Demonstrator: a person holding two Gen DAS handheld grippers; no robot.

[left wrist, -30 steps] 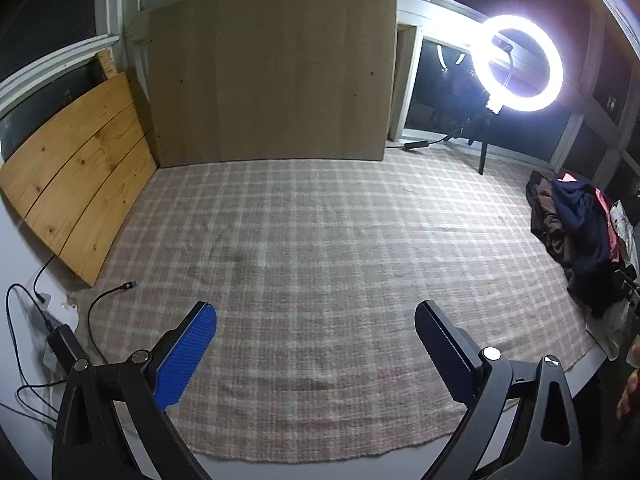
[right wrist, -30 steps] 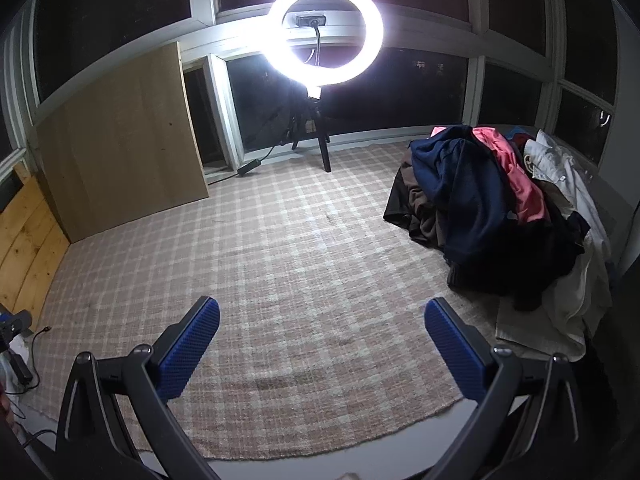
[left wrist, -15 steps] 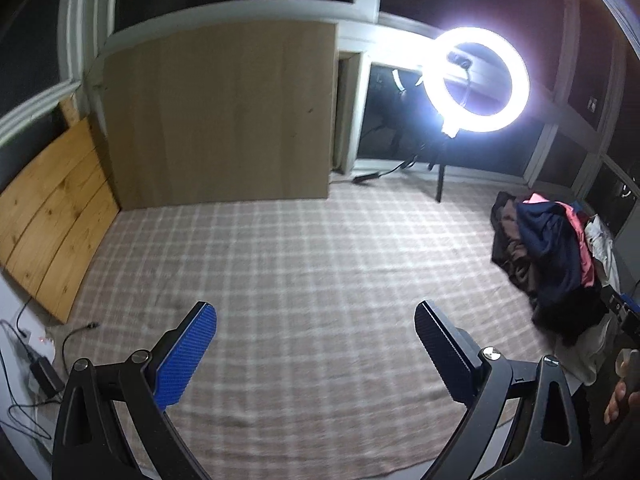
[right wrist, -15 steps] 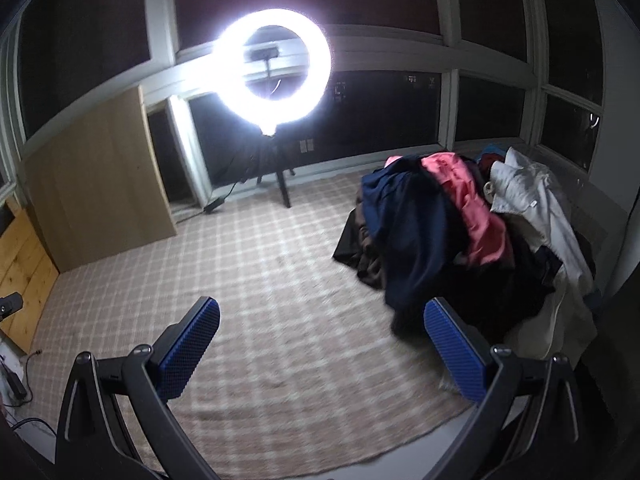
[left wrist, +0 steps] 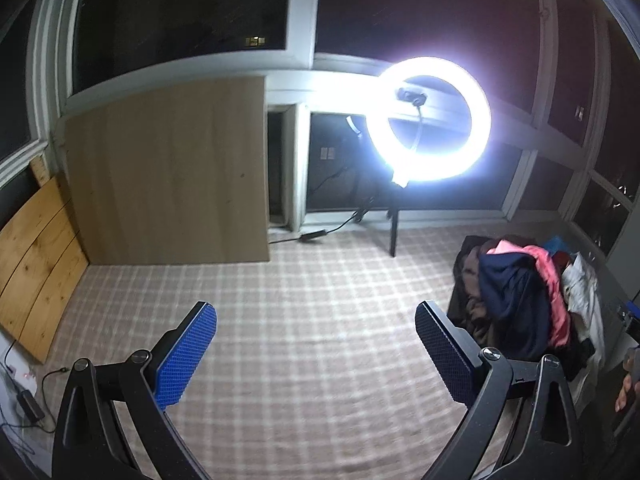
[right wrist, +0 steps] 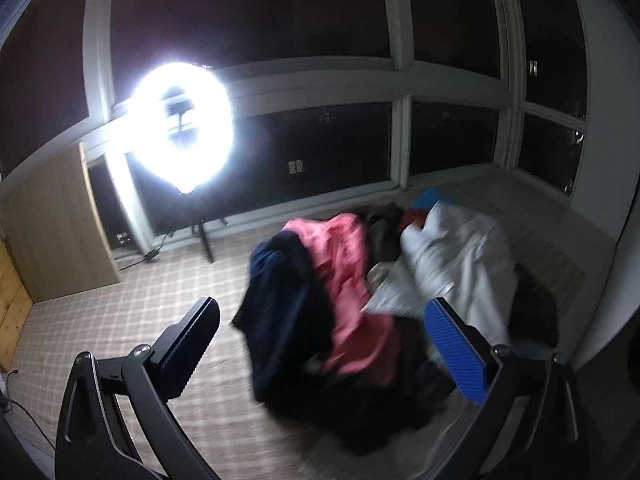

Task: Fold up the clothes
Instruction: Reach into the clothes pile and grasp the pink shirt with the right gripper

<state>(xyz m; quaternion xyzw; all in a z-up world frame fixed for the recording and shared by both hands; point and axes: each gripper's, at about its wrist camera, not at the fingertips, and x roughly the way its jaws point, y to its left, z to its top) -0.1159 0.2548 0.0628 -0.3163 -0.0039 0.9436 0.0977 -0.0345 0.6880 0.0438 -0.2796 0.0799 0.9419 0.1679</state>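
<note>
A: Where are the clothes?

B: In one heap (right wrist: pixel 360 304) on the checked rug (left wrist: pixel 300 320), at its right side, near the windows (right wrist: pixel 452 144). From the right wrist view the heap fills the middle of the picture, though that view is blurred.

A: What can you make out in it?

B: A navy garment (right wrist: pixel 280 312) hangs down the left side of the heap. A pink one (right wrist: pixel 348 280) lies just beside it, touching. A white one (right wrist: pixel 460 264) is spread over the right part. Dark cloth (right wrist: pixel 380 412) sits underneath, at the front. I cannot tell what kind of garment any of them is.

A: And the claws?

B: The right claw (right wrist: pixel 320 356) is spread wide and holds nothing. The heap shows between its fingers, but I cannot tell whether they touch it. The left claw (left wrist: pixel 316 356) is also wide and empty, over bare rug, with the heap (left wrist: pixel 524 296) off to its right.

A: Anything else in the room?

B: A lit ring light (left wrist: pixel 428 120) stands on a stand at the far edge of the rug, its cable trailing left. A tall wooden board (left wrist: pixel 168 172) leans against the back wall, and a plank panel (left wrist: pixel 36 264) leans at the left. Some fingers (left wrist: pixel 626 388) show at the far right edge of the left wrist view.
</note>
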